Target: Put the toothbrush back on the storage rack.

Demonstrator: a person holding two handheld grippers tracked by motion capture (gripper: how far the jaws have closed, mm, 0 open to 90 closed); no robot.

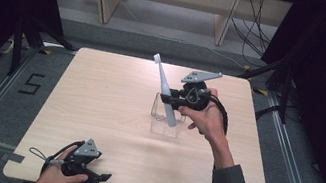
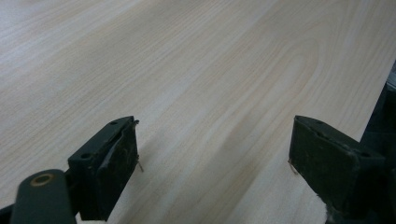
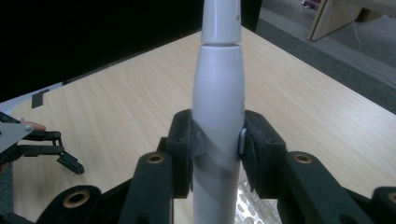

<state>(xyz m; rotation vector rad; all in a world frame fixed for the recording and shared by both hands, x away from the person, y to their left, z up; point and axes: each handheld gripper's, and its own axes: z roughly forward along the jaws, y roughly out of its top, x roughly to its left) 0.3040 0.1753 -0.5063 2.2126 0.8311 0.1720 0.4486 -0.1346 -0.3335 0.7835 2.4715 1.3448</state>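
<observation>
At the near edge of the table (image 1: 97, 105), the left gripper (image 1: 104, 177) lies low in the person's left hand (image 1: 54, 179), its jaws spread wide with bare wood between them and nothing held. Around it the light wooden top is open on every side.

Farther in, right of centre, a clear plastic holder (image 1: 166, 120) stands on the table, well back from all four edges. The right gripper (image 1: 166, 98), held in the right hand (image 1: 207, 119) with the forearm reaching in from the near right corner, points leftward above the holder. Its jaws are closed partway, clamped on the body of a white electric toothbrush (image 3: 218, 107). The toothbrush leans with its brush head up and toward the far edge, its lower end down in the holder.

Beyond the table lie grey floor, pale furniture legs, loose cables and dark curtains at both sides.
</observation>
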